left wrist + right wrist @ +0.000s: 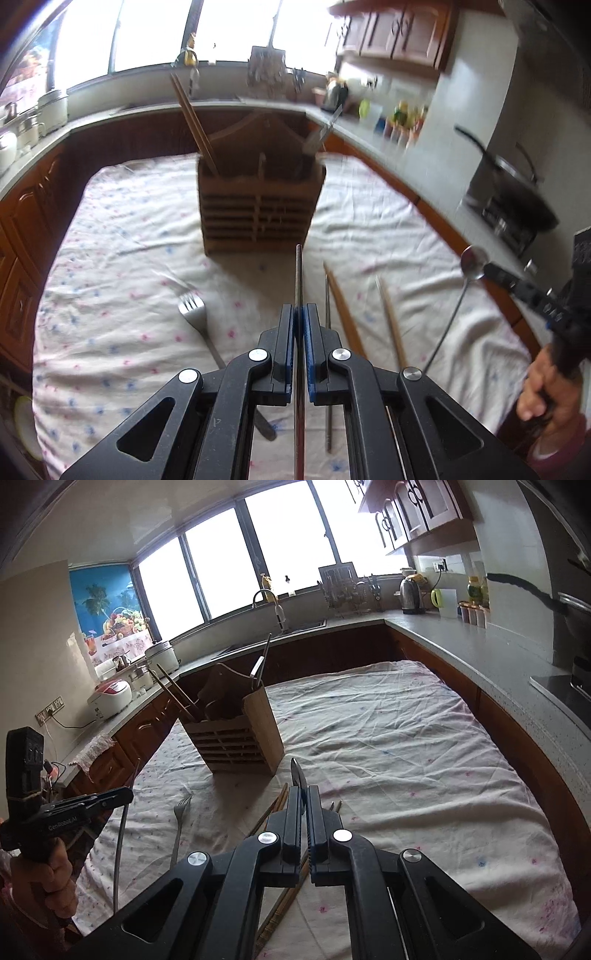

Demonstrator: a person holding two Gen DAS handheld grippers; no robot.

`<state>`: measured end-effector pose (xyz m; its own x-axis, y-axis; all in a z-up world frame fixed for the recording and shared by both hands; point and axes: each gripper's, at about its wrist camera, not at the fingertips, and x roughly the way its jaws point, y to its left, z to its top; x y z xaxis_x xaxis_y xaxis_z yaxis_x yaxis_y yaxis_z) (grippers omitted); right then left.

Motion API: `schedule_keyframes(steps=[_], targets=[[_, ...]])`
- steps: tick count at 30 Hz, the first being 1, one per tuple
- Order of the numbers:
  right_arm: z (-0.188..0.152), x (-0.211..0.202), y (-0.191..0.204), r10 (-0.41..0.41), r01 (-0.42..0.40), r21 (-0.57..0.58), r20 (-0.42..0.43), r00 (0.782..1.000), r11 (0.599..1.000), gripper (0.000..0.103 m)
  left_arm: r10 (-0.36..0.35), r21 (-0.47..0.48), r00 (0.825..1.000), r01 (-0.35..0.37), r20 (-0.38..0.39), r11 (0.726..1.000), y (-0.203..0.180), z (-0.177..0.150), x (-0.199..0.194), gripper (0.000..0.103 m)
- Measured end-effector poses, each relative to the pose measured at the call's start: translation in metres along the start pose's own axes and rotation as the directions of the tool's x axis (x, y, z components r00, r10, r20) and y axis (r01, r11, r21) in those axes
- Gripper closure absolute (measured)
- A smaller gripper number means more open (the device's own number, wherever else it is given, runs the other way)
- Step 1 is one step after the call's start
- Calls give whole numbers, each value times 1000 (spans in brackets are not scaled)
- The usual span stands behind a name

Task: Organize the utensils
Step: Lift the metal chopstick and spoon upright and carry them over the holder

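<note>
Left tool (299, 314): pressed together on a thin metal utensil (299, 273), raised above the desk.
Right tool (303, 794): pinching a spoon (298, 773).
Wooden holder (260, 206): ahead of both tools.
Fork (194, 308): on the cloth (122, 258), left of left tool.

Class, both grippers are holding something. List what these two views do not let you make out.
- Left wrist view: the metal utensil in the left gripper shows edge-on, so its type is unclear.
- Right wrist view: the right gripper hides the handle of the spoon.
- Both views: the walls of the wooden holder hide the lower ends of the chopsticks.
- Left wrist view: the counter jars are blurred.
</note>
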<state>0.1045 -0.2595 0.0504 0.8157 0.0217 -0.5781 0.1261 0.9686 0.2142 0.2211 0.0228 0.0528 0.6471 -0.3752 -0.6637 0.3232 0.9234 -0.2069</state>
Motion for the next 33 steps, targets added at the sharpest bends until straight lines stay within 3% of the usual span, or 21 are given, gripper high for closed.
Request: schedule_keyframes(steps=[5, 11, 20, 33], targets=[[7, -2, 15, 18, -17, -40, 21, 1000, 999, 100, 8, -38, 998, -6, 67, 999, 8, -8, -38, 100], [9, -2, 24, 35, -34, -56, 27, 999, 998, 100, 20, -57, 995, -15, 94, 998, 14, -18, -59, 100], [14, -4, 27, 36, -33, -61, 49, 998, 998, 100, 24, -47, 993, -19, 118, 999, 14, -15, -66, 100], [33, 15, 36, 40, -33, -85, 82, 996, 996, 100, 33, -77, 974, -16, 226, 997, 25, -6, -79, 100]])
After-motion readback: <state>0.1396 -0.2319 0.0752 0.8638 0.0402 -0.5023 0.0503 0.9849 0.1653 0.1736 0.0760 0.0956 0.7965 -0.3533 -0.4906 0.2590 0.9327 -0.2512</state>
